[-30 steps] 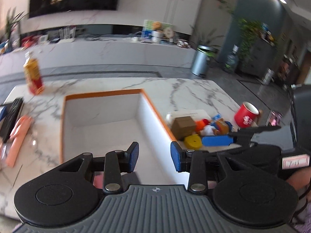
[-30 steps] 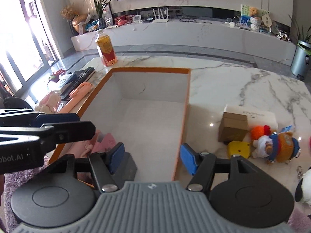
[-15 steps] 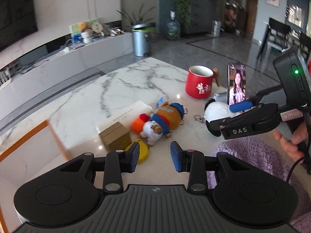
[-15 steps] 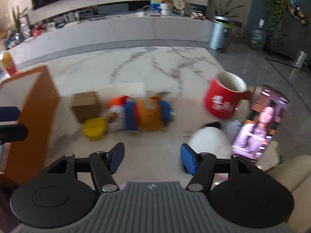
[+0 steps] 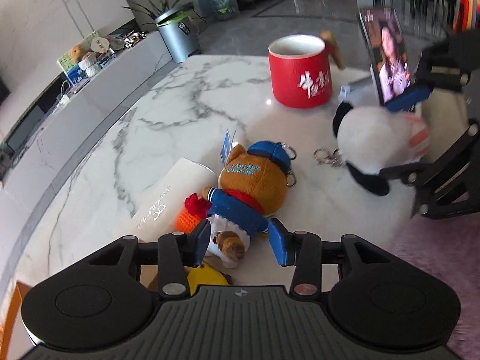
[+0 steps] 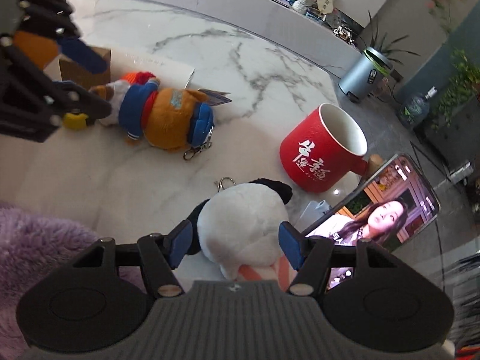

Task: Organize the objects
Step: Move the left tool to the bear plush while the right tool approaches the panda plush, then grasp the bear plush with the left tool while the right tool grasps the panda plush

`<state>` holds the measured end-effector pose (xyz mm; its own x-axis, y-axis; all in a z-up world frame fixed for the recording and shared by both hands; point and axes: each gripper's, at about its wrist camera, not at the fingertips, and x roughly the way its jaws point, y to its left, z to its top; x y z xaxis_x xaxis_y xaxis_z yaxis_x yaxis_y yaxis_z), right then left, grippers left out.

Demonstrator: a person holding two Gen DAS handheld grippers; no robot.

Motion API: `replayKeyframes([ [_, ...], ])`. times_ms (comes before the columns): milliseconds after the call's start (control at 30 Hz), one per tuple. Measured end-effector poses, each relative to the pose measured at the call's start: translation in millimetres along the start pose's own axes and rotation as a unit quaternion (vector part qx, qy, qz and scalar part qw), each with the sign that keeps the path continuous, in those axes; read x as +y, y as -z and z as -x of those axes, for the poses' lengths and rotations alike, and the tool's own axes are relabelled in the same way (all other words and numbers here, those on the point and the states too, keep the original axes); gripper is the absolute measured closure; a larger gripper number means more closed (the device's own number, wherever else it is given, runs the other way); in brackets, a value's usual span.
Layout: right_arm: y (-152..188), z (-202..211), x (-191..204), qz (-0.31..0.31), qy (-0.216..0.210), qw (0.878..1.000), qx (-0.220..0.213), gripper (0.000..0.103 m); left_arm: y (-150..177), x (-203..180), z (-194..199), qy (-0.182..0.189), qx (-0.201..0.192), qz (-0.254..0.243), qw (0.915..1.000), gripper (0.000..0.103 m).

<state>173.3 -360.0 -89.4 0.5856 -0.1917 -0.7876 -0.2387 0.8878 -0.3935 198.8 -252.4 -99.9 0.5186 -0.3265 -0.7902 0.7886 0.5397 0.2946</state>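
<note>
**Both tools straddling plush toys**

The left tool [image 5: 238, 241] tilted steeply down over the bear [image 5: 249, 186], its pads either side of the feet end and opening, nothing gripped, likely lining up a grasp. The right tool [image 6: 234, 244] pitched likewise, part open around the panda [image 6: 243, 222], pads apart from it. The mug [image 5: 300, 75] stood at one o'clock on the bench [image 5: 168, 126].

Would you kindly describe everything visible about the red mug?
The red mug is a matte red cylinder with a glossy white interior, white brush-style lettering on its side and a handle that looks wooden. It stands upright and looks empty on the marble table, between the panda plush and the propped phone. Neither gripper touches it.
</note>
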Motion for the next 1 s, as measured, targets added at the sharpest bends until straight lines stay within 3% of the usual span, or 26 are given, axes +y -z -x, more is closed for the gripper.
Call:
replayKeyframes([
  [33,-0.4,-3.9,1.6,0.008,0.005,1.000,0.003,0.036,-0.4,-2.5,-6.1,-0.004,0.003,-0.013,0.9999,0.049],
  [100,-0.9,-10.7,4.9,0.024,0.010,1.000,0.008,0.025,-1.5,-7.7,-16.1,-0.015,0.005,-0.034,0.9993,0.044],
  [267,-4.0,-20.6,15.9,0.068,0.022,0.997,0.009,0.021,-4.3,-16.7,-30.8,-0.034,0.008,-0.063,0.9974,0.041],
  [467,-9.5,-27.7,24.0,0.081,0.037,0.996,0.014,0.018,-5.9,-12.3,-41.4,-0.030,0.004,-0.026,0.9992,0.036],
  [567,-9.0,-30.7,27.7,0.082,0.045,0.995,0.019,0.015,-5.2,-13.6,-42.2,-0.031,0.008,-0.023,0.9992,0.038],
  [800,-12.2,-24.7,28.4,0.060,0.061,0.996,0.020,0.034,-1.8,-12.9,-32.0,-0.033,0.023,0.016,0.9990,0.049],
  [1000,-13.9,-8.6,24.5,0.005,0.009,1.000,0.008,0.039,14.8,-3.4,-10.1,-0.005,0.043,0.104,0.9936,0.052],
])
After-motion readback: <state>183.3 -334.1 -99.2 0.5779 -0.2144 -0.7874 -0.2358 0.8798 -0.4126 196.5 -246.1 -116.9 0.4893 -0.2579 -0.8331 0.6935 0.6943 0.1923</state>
